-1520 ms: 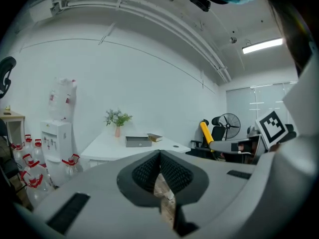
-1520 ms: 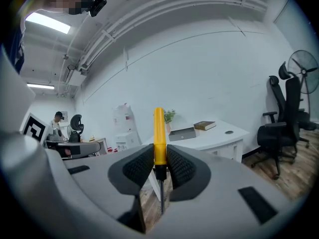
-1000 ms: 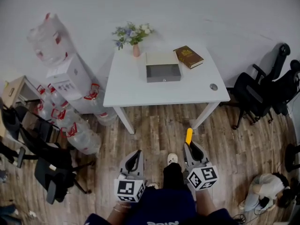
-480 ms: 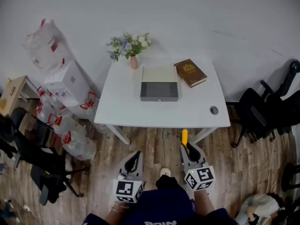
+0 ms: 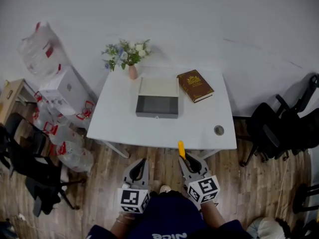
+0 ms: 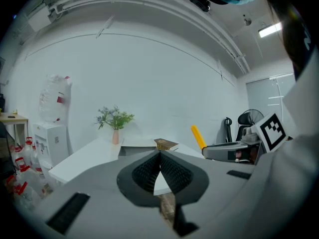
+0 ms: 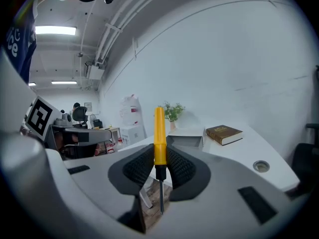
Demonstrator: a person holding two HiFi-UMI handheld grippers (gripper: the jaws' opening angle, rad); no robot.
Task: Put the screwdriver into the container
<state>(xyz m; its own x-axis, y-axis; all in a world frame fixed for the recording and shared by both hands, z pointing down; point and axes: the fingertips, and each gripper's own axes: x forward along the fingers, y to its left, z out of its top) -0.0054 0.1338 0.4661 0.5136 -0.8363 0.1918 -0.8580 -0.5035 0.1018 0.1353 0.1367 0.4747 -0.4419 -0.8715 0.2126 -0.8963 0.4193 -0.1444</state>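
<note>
head view / right gripper (image 5: pixel 186 158): clamped on the screwdriver (image 5: pixel 181 148). The yellow handle end shows ahead of the jaws, at the counter's (image 5: pixel 212 116) near edge in this picture.
head view / left gripper (image 5: pixel 140 162): empty, beside the right one, not yet over the counter.
head view / container (image 5: pixel 157 105): grey box, lid open, mid-counter, between the flower vase (image 5: pixel 132 71) and the book (image 5: pixel 195 85). It lies ahead of both grippers, up and left of the right one, well apart.
left gripper view / jaws: pads closed together, nothing between them. The yellow handle (image 6: pixel 198 136) shows off to the right above the right gripper's body, and the book (image 6: pixel 166 144) shows just past the jaw tips.
right gripper view / grip: pads pinch the lower handle (image 7: pixel 159 133). The long axis is upright across the jaws, handle up, blade down.
right gripper view / target: the container (image 7: pixel 187 136) sits just right of the handle and further back on the counter, open side up.
judgement: the right gripper owns the move. It needs to carry forward over the counter, then drop in blade-first or tip flat. The left is only a spare.
</note>
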